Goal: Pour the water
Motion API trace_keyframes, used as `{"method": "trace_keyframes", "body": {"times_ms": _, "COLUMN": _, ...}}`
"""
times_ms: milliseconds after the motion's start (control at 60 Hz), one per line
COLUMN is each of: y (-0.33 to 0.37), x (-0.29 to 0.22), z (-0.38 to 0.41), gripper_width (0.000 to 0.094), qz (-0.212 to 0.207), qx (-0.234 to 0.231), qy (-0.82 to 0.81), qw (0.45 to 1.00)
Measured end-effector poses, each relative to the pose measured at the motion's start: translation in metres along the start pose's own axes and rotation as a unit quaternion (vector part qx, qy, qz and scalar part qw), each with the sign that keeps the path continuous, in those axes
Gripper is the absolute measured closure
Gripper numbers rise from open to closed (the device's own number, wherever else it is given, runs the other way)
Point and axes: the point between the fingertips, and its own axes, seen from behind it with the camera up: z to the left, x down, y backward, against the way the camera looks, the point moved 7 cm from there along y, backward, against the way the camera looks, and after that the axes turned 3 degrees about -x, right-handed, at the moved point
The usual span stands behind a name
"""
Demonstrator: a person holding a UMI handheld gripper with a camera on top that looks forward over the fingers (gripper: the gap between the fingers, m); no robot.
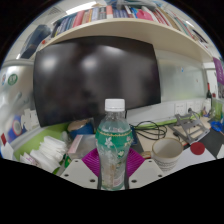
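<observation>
A clear water bottle (113,145) with a white cap and green label stands upright at the lower centre of the frame, filling the space between the fingers of the gripper (113,165). The magenta pads (93,162) show against both its sides, so the fingers appear clamped on it. To the lower right of the bottle sits a white cup (167,152) on the cluttered desk (60,150). Behind, a large dark monitor (95,75) fills the middle, with a bookshelf (110,15) across the top.
</observation>
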Motion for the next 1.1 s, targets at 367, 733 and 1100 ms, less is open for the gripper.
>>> {"method": "trace_keyframes", "body": {"times_ms": 367, "y": 0.000, "x": -0.073, "z": -0.019, "gripper_width": 0.0632, "qz": 0.034, "qx": -0.105, "qy": -0.624, "qw": 0.774}}
{"method": "trace_keyframes", "body": {"times_ms": 733, "y": 0.003, "x": -0.089, "z": -0.042, "gripper_width": 0.0635, "qz": 0.009, "qx": -0.167, "qy": -0.837, "qw": 0.522}}
{"method": "trace_keyframes", "body": {"times_ms": 1100, "y": 0.007, "x": -0.086, "z": -0.052, "gripper_width": 0.0635, "qz": 0.025, "qx": -0.175, "qy": -0.844, "qw": 0.507}}
